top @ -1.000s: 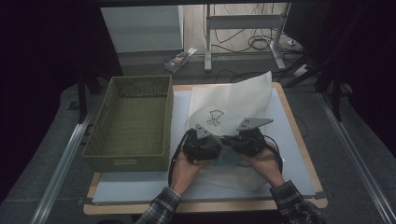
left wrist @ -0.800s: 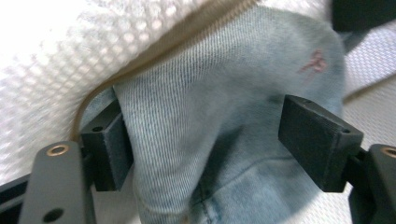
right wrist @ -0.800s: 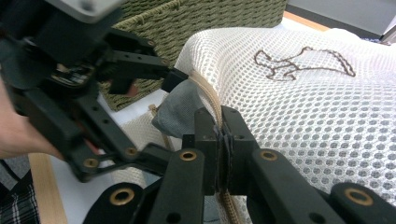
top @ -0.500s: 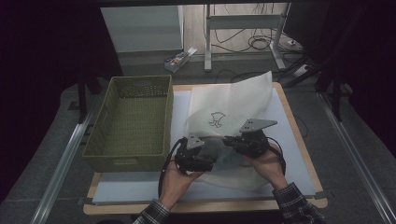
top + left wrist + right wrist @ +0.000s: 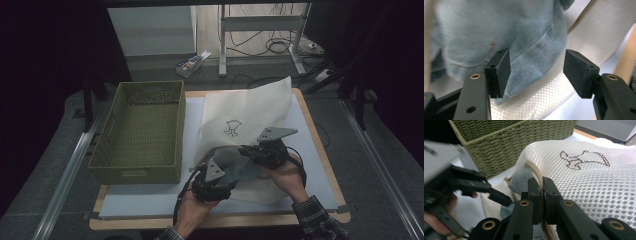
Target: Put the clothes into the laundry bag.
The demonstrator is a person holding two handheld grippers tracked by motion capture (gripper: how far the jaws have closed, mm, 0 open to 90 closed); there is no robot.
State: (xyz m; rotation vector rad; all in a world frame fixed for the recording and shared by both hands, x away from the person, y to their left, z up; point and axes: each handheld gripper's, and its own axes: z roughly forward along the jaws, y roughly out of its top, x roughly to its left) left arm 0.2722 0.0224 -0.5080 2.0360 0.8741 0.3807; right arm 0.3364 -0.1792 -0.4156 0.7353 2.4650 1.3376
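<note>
No legible text, numbers or brand names anywhere. Sole mark: a dark embroidered outline figure (image 5: 584,158) on the white mesh bag (image 5: 599,195), not letters. Print on the small box (image 5: 192,62) on the floor too small to read.

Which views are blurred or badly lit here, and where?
High view: dim, with dark edges, though the white mesh laundry bag reads clearly. Left gripper view: the faded blue denim cloth is smeared at upper left, while the jaw pads stay sharp. Right gripper view: the left gripper is blurred at left; the woven green basket is crisp.
</note>
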